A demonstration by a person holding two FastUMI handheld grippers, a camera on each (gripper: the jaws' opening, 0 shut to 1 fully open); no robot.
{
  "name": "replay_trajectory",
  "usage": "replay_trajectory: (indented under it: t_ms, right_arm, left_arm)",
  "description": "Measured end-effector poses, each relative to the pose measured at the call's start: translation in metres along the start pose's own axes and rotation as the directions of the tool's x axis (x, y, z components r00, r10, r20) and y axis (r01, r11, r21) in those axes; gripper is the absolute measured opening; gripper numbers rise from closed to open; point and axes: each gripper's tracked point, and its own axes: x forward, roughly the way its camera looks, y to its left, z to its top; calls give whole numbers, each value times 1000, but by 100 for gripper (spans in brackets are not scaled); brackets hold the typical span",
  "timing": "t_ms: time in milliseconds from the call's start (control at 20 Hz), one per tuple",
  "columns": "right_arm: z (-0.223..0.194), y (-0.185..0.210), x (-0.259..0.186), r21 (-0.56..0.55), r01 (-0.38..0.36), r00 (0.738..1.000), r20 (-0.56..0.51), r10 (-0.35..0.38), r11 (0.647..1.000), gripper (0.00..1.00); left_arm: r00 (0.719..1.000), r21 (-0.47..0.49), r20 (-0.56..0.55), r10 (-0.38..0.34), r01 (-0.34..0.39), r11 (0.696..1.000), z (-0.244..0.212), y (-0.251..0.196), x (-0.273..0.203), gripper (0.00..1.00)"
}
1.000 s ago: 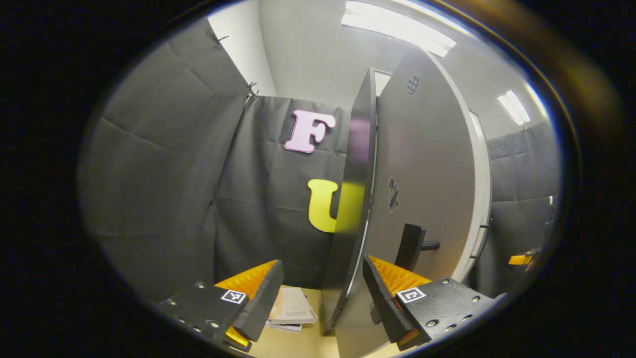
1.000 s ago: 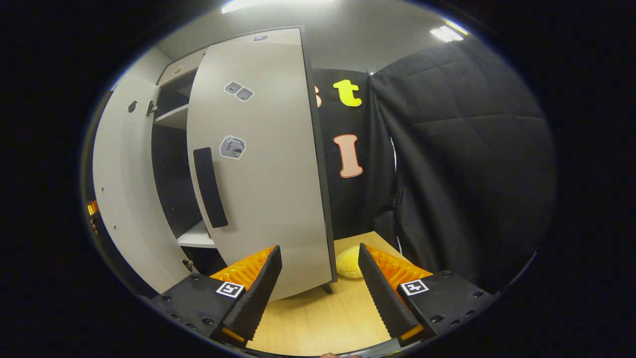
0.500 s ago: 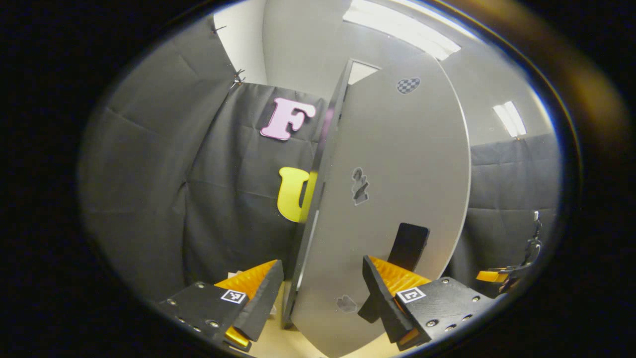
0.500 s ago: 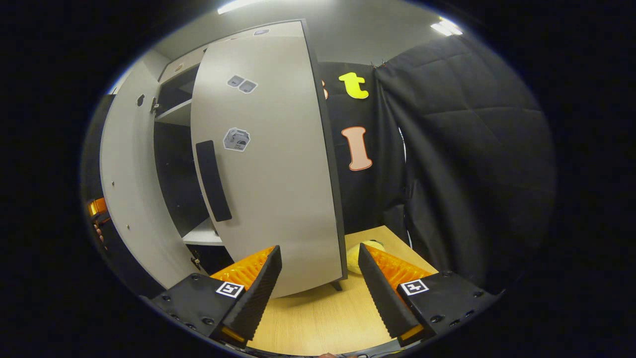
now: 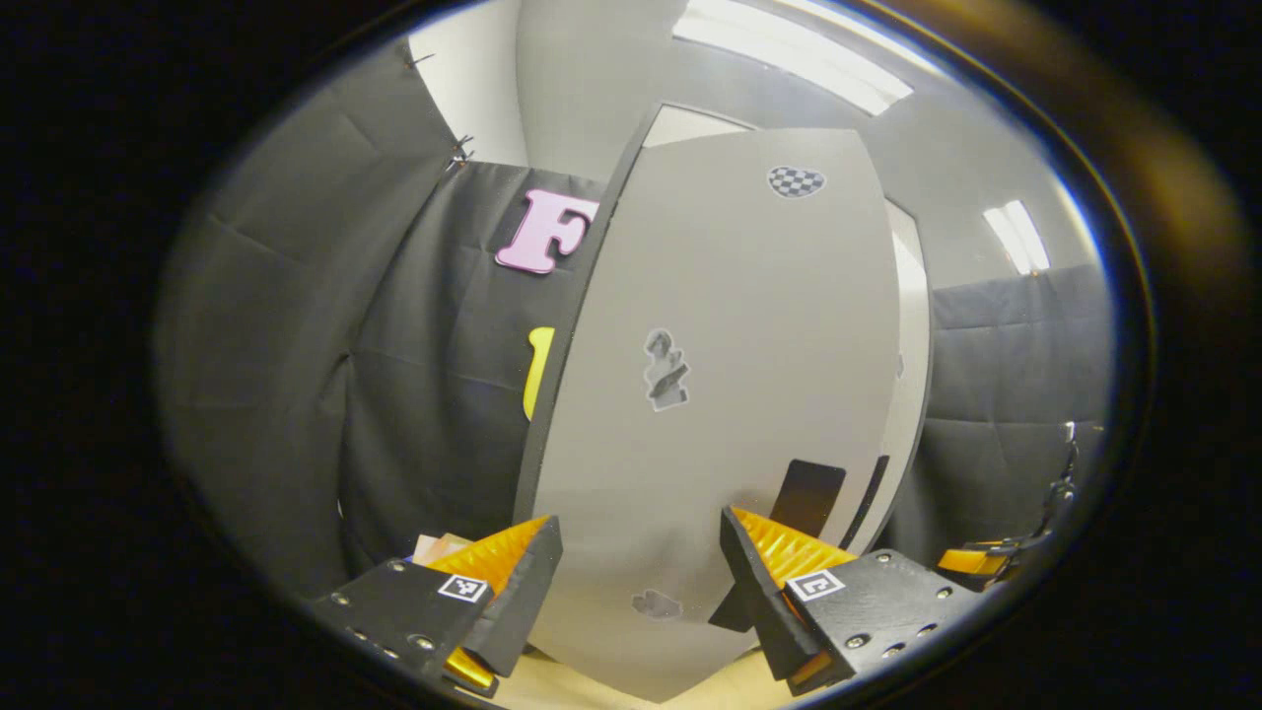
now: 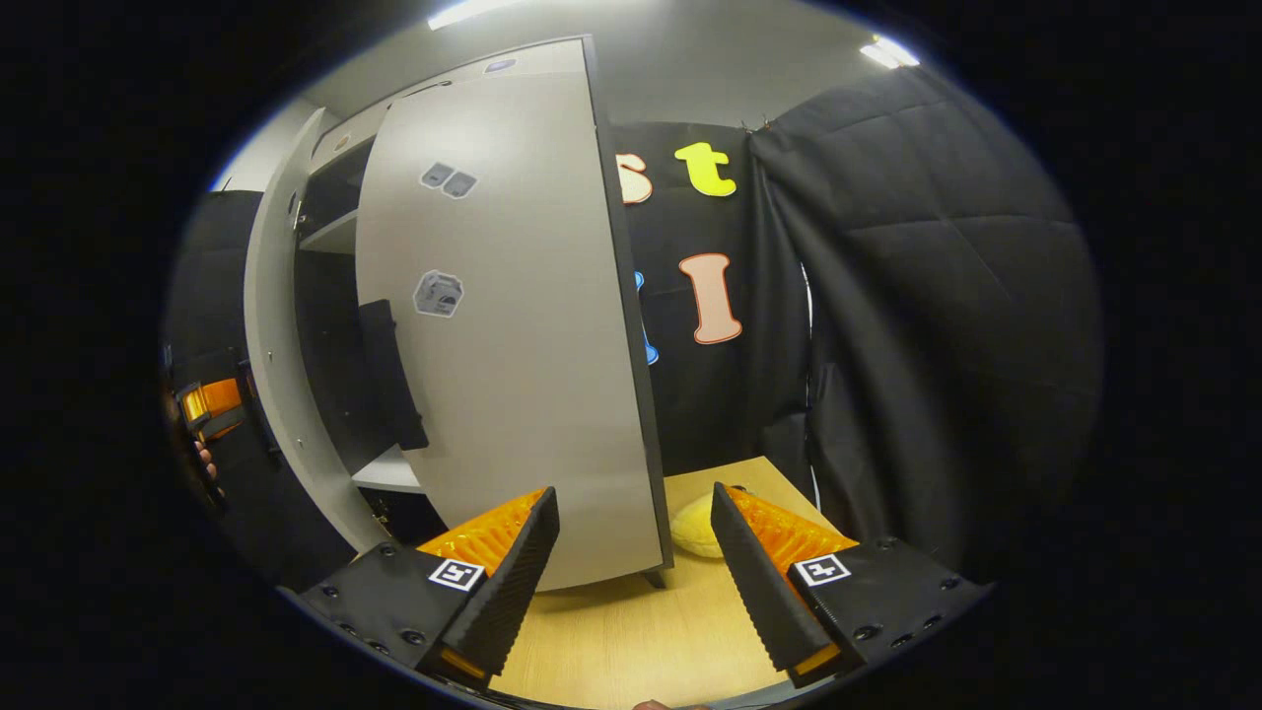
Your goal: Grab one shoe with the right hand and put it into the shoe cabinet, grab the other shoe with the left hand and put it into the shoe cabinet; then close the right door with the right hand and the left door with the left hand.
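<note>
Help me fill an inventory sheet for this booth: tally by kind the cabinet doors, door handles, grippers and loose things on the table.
Cabinet doors: 2, the left door and the right door.
Door handles: 2, the left handle and the right handle.
Grippers: 2, the left gripper and the right gripper, both open.
Loose on the table: 1, a yellow thing.
Total: 7.

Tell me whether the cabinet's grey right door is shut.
Not shut. In the right gripper view the grey right door stands ajar, with dark interior and a white shelf showing beside it.
</note>
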Motion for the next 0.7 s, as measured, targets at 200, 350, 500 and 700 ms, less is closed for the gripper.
replay_trajectory:
  t_ms: [200,350,500,700]
  right_arm:
    - [20,-19,17,1,-45,998,33,45,999,98]
    - [34,-28,35,-23,-79,995,64,80,997,98]
    - [44,-29,49,-66,-117,989,83,122,991,98]
    - [52,-14,57,-90,-158,983,83,165,983,98]
  left_arm:
    - [996,90,-9,90,-89,992,-2,-15,-8,99]
    - [987,126,-2,162,-160,979,-2,-22,-27,99]
    - [972,143,32,234,-236,961,1,-25,-56,98]
    - [948,171,58,313,-318,932,11,-19,-93,95]
